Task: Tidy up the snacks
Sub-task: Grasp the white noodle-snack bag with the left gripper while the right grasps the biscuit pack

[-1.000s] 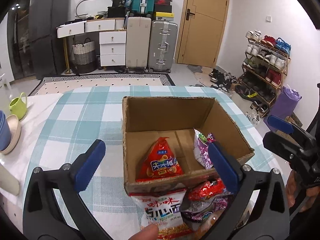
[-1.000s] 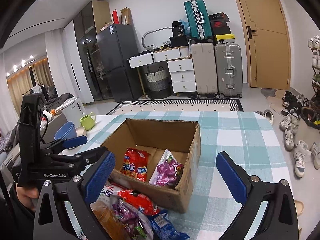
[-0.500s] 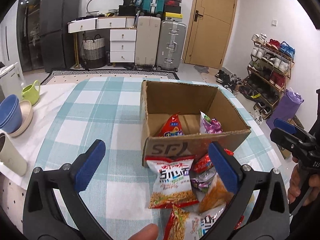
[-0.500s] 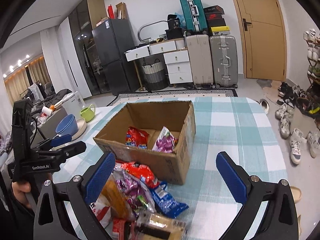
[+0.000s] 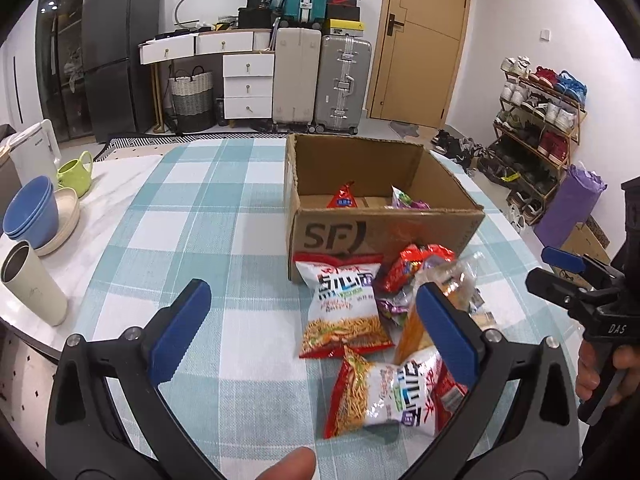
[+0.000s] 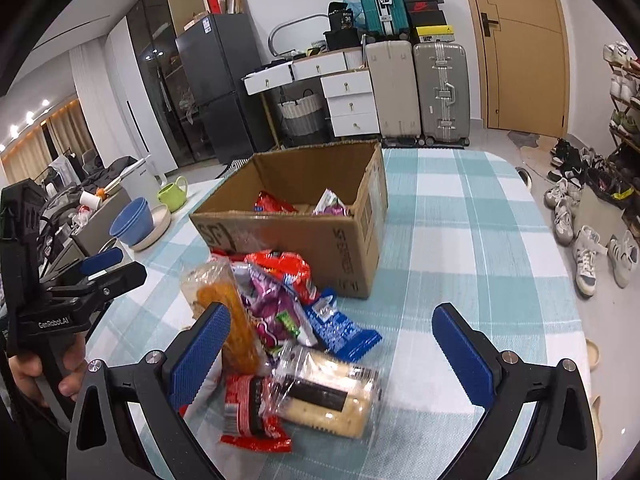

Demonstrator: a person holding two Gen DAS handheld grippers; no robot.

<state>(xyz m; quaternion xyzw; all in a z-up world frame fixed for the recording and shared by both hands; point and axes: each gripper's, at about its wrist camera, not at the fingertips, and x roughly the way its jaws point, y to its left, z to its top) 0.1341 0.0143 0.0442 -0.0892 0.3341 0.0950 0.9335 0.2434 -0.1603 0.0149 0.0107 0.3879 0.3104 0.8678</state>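
While both grippers hang above the checked counter (image 5: pixel 192 208), each holds nothing: the left gripper (image 5: pixel 316 330) has its jaws spread wide, and the right gripper (image 6: pixel 330 354) is likewise wide open. The cardboard box (image 5: pixel 384 236) stands open-topped on the counter, with a red snack bag (image 5: pixel 342 199) and a purple snack bag (image 5: pixel 408 202) inside. Just in front of the box lies a loose heap of snacks: two noodle-snack bags (image 5: pixel 344 308), a blue packet (image 6: pixel 340 330) and a clear pack of biscuits (image 6: pixel 328 396). Bowls (image 5: pixel 32 216) and a green mug (image 5: pixel 76 172) sit well apart at the counter's left edge.
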